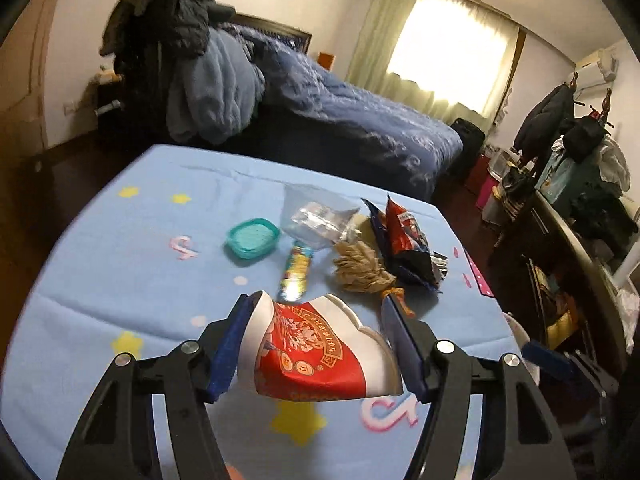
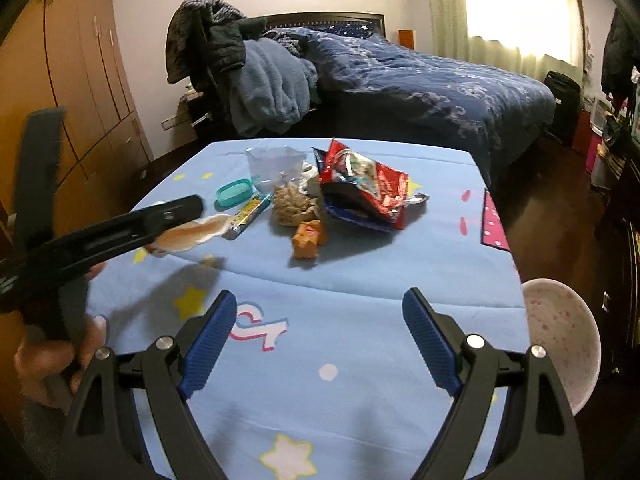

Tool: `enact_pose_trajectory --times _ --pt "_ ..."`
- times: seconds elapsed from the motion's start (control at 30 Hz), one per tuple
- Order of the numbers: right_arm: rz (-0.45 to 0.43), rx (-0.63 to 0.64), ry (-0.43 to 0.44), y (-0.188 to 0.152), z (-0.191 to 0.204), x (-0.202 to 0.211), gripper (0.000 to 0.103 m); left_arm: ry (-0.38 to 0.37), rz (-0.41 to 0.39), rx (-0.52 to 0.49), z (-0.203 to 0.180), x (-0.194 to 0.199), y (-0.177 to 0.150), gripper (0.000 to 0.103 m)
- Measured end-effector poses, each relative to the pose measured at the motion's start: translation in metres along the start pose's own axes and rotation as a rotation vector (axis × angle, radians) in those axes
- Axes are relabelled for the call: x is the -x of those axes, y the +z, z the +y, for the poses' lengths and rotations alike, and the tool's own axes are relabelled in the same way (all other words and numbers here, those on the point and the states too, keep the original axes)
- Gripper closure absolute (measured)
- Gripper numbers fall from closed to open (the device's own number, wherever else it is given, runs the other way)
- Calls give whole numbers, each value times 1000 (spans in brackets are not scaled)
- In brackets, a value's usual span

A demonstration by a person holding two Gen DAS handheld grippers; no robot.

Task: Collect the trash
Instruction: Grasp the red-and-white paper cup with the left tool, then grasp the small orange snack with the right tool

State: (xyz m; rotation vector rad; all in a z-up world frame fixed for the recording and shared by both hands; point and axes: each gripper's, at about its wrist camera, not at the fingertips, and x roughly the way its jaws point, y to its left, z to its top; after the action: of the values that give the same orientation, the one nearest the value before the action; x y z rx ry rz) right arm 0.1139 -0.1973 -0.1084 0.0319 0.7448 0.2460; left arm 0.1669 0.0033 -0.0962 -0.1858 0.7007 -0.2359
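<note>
Table (image 2: 360, 280) is lying under a light blue fleecy cloth printed with yellow stars, pink letters and white dots; a soft crease is running across it. A white speckled bowl-shaped thing (image 2: 560, 344) is sitting off the table's right edge at 3 o'clock in the right wrist view.

Left gripper (image 1: 320, 344) is clamping a crushed paper cup (image 1: 316, 356), red print on white, rim squashed flat between the blue ribbed pads; the cup is hanging clear above the cloth. The person's hand (image 2: 56, 356) is gripping its handle at 8 o'clock in the right wrist view.

Right gripper (image 2: 320, 336) is standing wide apart with nothing between its pads, hovering over bare cloth.

Remaining trash is sitting mid-table at 12 o'clock from both grippers, well apart from the right one: a small orange crumpled wrapper (image 2: 308, 240) nearest, then a tan shredded-looking wad (image 1: 360, 268), a narrow yellow-printed stick packet (image 1: 294, 274), a glossy red and dark blue snack bag (image 2: 364, 192) torn open showing foil, a teal rounded lid (image 1: 252, 238), a clear crinkled plastic cup (image 1: 316, 216).

Beyond, a bed (image 2: 440, 76) with a dark blue patterned quilt, heaped jackets (image 2: 212, 36) at its head, wooden wardrobe doors (image 2: 80, 80) at 9 o'clock, a curtained bright window (image 1: 452, 44) at 1 o'clock.
</note>
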Motion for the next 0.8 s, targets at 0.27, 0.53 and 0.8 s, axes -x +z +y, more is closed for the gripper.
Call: enact_pose_trajectory --times 0.27,0.53,0.8 --pt "60 24 -65 21 16 -49 17 105 -67 2 21 33 -12 36" --pt "197 -68 -71 39 14 -122 45 112 -79 1 30 39 -16 36" --pt "162 -91 -86 43 10 -123 77 108 -88 4 32 43 -18 36"
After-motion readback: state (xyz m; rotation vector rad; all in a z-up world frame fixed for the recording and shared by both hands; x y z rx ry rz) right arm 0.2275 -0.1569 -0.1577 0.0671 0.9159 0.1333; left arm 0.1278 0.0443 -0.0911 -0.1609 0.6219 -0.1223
